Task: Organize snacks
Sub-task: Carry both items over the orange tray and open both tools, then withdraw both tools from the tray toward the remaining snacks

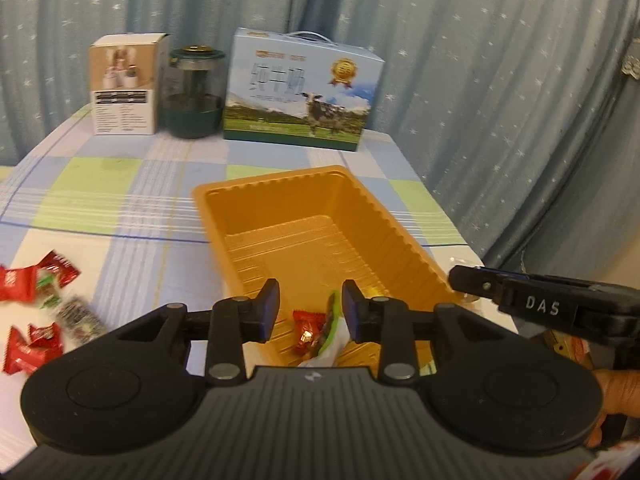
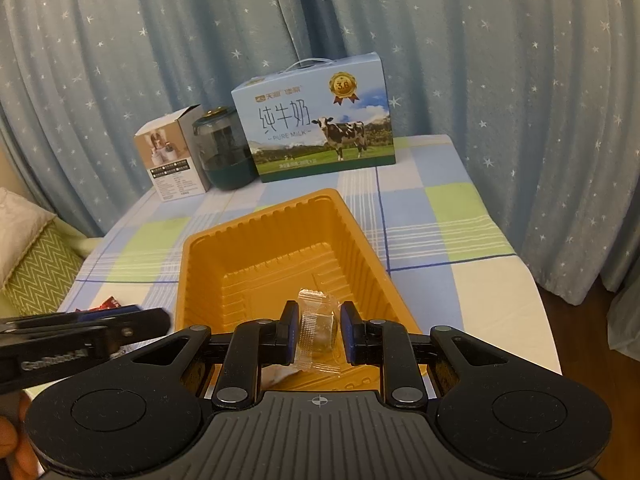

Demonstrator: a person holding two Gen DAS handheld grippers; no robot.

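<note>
Two grippers over the near end of an orange tray (image 2: 276, 236) on a checked tablecloth (image 2: 440, 216). Right gripper (image 2: 319, 330): jaws nearly shut, pads pressing a clear-wrapped candy (image 2: 318, 330) from both sides, held above the tray's near end. Left gripper (image 1: 310, 312): jaws a little apart, nothing between the pads; below the gap, on the tray floor at its near end, a red candy (image 1: 306, 330) beside a green-edged packet (image 1: 330, 330). More red candies (image 1: 32, 300) loose near the table's left edge, well apart from the tray. Along the far edge, left to right: a small carton (image 1: 124, 84), a dark green jar (image 1: 194, 94), a milk box (image 1: 304, 92), with a starred blue curtain (image 1: 480, 80) behind.
</note>
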